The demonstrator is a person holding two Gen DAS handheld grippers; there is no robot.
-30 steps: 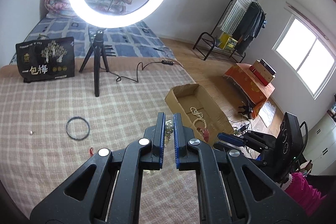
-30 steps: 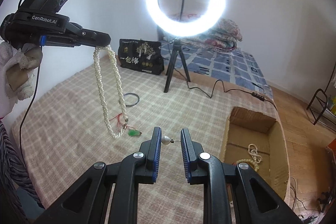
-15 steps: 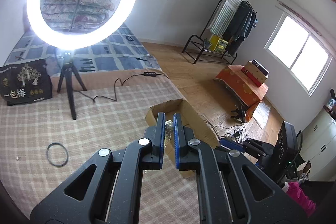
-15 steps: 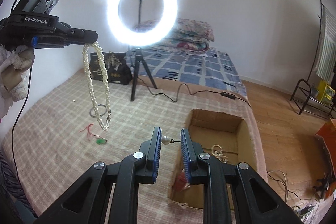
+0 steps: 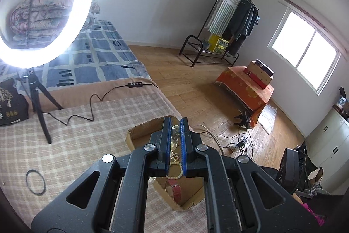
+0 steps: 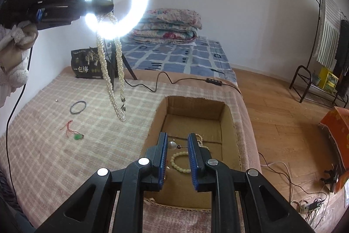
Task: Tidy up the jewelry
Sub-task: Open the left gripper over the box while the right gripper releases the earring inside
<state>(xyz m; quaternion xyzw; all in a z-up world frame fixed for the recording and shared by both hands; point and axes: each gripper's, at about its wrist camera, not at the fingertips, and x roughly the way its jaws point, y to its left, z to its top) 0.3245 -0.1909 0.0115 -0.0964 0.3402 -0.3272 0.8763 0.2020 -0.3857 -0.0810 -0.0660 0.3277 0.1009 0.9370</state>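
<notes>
While both hands have swung rightward across the bed, the left gripper (image 6: 102, 8) stays pinched on the pearl necklace (image 6: 113, 71), now dangling just left of the cardboard box (image 6: 194, 108). The right gripper (image 6: 177, 146), clamping a pearl pin (image 6: 172, 145), now hangs over the box's bracelets (image 6: 181, 162); dropping in looks imminent.

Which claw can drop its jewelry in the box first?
Probably the right claw. Its pearl pin already sits over the open box. In the right wrist view the left claw dangles the long pearl necklace above the blanket, beside the box.
</notes>
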